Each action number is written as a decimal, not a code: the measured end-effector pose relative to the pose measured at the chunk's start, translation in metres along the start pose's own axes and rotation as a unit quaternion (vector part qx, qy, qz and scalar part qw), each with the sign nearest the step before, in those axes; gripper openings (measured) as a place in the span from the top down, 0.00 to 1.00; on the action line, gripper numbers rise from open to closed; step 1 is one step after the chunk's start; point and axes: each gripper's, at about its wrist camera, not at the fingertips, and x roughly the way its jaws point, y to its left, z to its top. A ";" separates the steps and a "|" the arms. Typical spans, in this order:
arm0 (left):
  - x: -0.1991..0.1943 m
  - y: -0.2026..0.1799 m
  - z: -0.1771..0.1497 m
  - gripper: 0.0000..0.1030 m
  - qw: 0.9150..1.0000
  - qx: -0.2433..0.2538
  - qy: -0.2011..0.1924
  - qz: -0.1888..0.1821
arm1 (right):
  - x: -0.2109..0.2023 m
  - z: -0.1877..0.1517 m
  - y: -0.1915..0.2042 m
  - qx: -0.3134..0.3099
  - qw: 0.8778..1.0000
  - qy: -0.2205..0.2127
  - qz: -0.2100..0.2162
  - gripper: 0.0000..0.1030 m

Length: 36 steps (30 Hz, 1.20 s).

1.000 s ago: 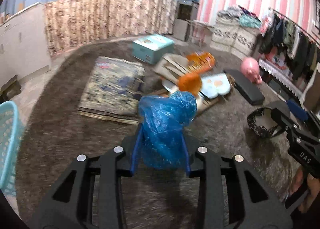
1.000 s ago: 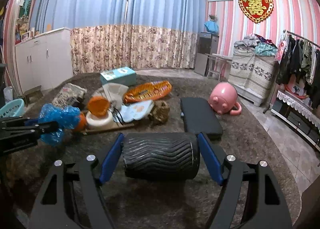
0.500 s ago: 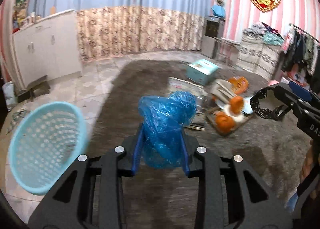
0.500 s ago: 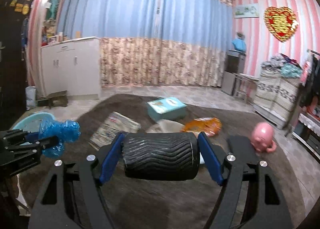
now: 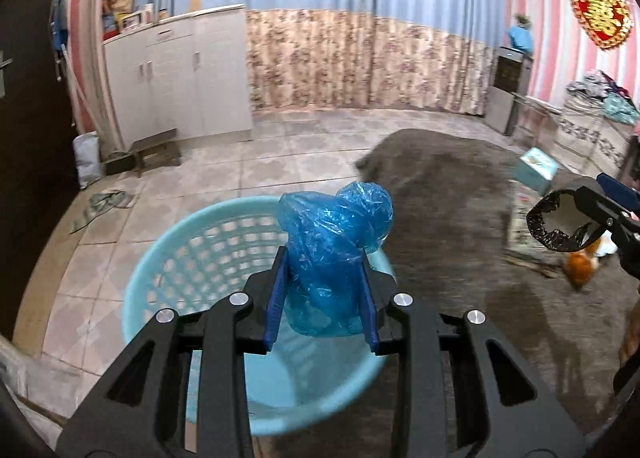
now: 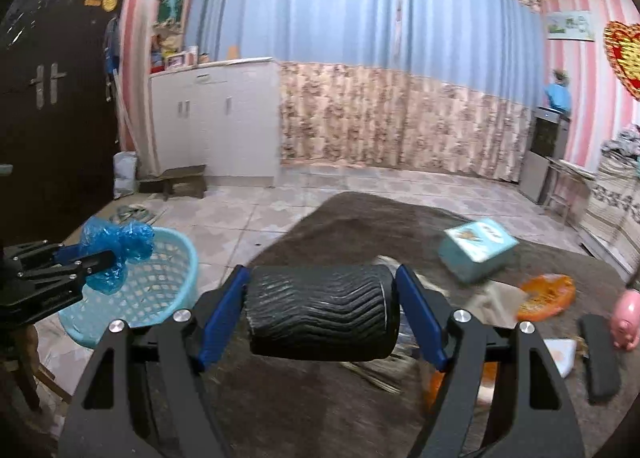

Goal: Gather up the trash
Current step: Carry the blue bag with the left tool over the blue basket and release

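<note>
My left gripper [image 5: 322,294] is shut on a crumpled blue plastic bag [image 5: 332,254] and holds it over the light blue perforated basket [image 5: 168,278] on the floor. In the right wrist view the left gripper [image 6: 94,262] with the blue bag [image 6: 114,248] hangs above the basket [image 6: 160,290] at the left. My right gripper [image 6: 322,312] is shut on a black ribbed roll [image 6: 322,312]. In the left wrist view the right gripper [image 5: 576,218] shows the roll end-on [image 5: 538,224] at the right edge.
A dark brown rug [image 5: 460,194] covers the floor to the right. On it lie a teal box [image 6: 476,248], an orange toy [image 6: 546,296], a pink pig [image 6: 630,318] and a black pad [image 6: 602,358]. White cabinets [image 5: 176,78] and a small stool [image 6: 180,178] stand at the back left.
Both grippers have swung left, away from the clutter on the rug. The basket has come from the far left to directly under the blue bag. Both grips are unchanged.
</note>
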 end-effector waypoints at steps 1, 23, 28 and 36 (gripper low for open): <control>0.003 0.008 -0.001 0.70 1.000 -0.002 0.002 0.005 | 0.007 0.001 0.007 -0.003 1.000 0.003 0.005 0.28; 0.016 0.085 -0.019 0.35 0.998 -0.042 -0.018 0.045 | 0.080 0.006 0.116 -0.033 0.997 0.021 0.070 0.28; 0.012 0.099 -0.022 0.26 0.996 -0.056 -0.025 0.058 | 0.092 0.000 0.134 -0.046 0.996 0.033 0.074 0.28; 0.011 0.122 -0.027 0.21 0.994 -0.083 -0.026 0.068 | 0.104 -0.001 0.160 -0.054 0.993 0.045 0.092 0.28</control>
